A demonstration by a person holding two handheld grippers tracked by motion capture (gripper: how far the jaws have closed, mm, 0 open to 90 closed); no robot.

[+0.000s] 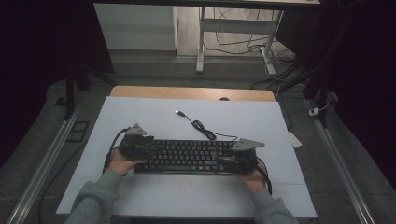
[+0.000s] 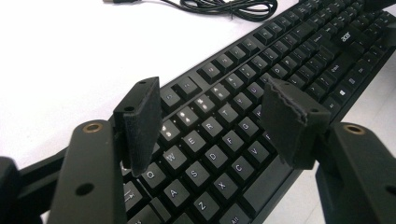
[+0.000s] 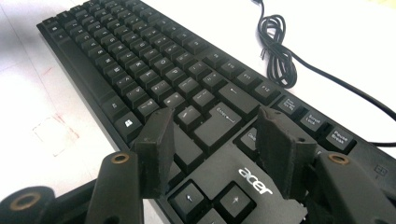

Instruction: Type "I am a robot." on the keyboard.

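The keyboard (image 1: 189, 156) lies flat on the white mat (image 1: 140, 116), a little toward the six o'clock side of its middle, long side running from nine to three o'clock. Its cable (image 1: 205, 131) trails off toward twelve, coiled once, with the plug (image 1: 178, 112) lying loose on the mat.

The left gripper (image 2: 217, 123) hangs over the nine o'clock end, jaws spread above the letter keys. The right gripper (image 3: 217, 149) sits at the three o'clock end, jaws likewise spread over the Enter and arrow keys. Neither seems to pinch anything, though the dim high view leaves it unclear whether the jaws touch the keys.

Judging by this, the work is at its start: both ends are approached, but the keyboard is not yet gripped or lifted.
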